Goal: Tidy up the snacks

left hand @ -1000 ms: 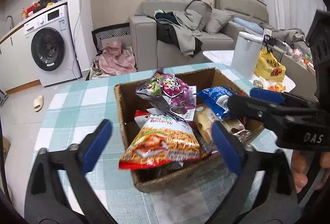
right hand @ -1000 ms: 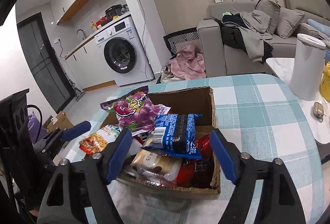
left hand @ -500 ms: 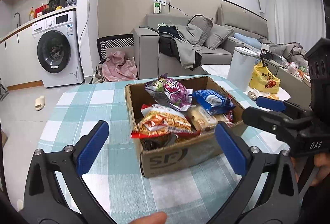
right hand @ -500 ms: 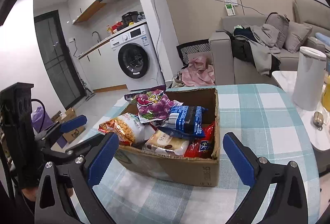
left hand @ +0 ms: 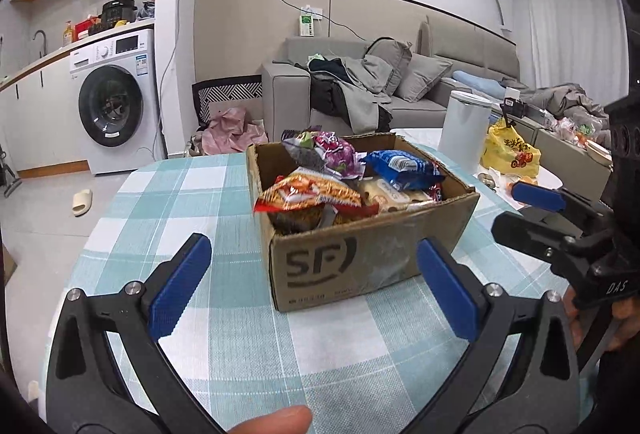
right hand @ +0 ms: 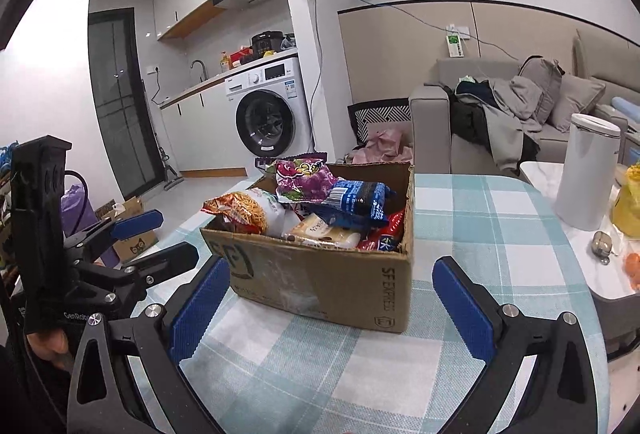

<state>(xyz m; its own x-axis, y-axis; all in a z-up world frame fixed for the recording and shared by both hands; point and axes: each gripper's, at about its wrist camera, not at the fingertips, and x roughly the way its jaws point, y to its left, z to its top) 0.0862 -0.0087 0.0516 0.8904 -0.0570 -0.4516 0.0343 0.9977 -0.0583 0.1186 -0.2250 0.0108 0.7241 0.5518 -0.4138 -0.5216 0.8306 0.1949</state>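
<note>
An open cardboard box (left hand: 360, 258) (right hand: 320, 282) stands on the table with the teal check cloth (left hand: 180, 194) (right hand: 480, 218). Piled in it are an orange noodle-snack bag (left hand: 308, 192) (right hand: 244, 208), a purple bag (left hand: 328, 152) (right hand: 300, 174), a blue pack (left hand: 404, 166) (right hand: 356, 202) and a beige pack (left hand: 384, 192) (right hand: 324, 232). My left gripper (left hand: 312, 254) (right hand: 140, 234) is open just short of the box's front wall, holding nothing. My right gripper (right hand: 332, 274) (left hand: 536, 210) is wide open before the box's near corner, also holding nothing.
A white canister (left hand: 464, 126) (right hand: 588, 170) and a yellow bag (left hand: 512, 154) sit on a white side table right of the cloth. Behind are a grey sofa (left hand: 360, 94) with clothes and a washing machine (left hand: 112, 106). A fingertip (left hand: 276, 420) shows at the bottom edge.
Both grippers have drawn back from over the box, which now shows its front wall. The right jaws have spread wider; the blue pack that sat between them lies in the box.
</note>
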